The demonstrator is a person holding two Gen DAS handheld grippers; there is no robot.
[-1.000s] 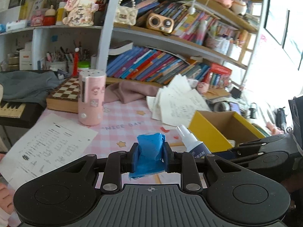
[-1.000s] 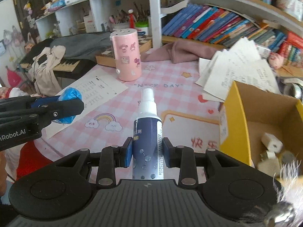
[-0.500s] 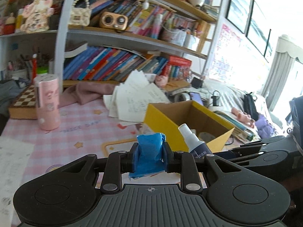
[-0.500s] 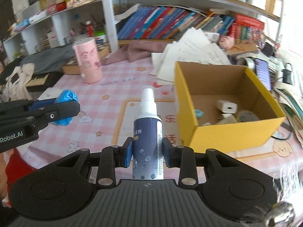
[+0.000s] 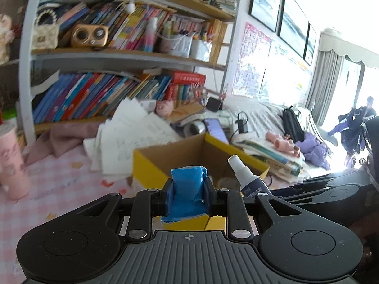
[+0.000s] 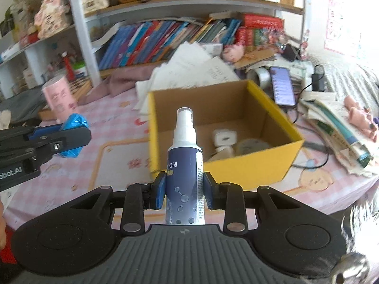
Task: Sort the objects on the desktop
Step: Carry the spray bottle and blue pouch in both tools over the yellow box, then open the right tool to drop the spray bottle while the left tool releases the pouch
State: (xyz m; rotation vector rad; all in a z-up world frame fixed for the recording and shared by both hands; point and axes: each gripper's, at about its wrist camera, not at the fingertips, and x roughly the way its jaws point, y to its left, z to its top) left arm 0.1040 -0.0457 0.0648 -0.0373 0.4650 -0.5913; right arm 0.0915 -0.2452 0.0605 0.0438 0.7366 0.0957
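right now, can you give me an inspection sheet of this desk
surface: pink checked mat.
job's things: spray bottle and blue wad held; yellow box open, small items inside.
clutter: loose papers, pink cup, phone, pink cloth.
tongs: left tongs shut on blue wad; right tongs shut on spray bottle.
cables: black charger lead right of box.
surroundings: bookshelf, backpack on bed.

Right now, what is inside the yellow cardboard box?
The yellow cardboard box holds a white plug-like block and a grey round thing. The spray bottle and the near wall hide the rest of its floor.
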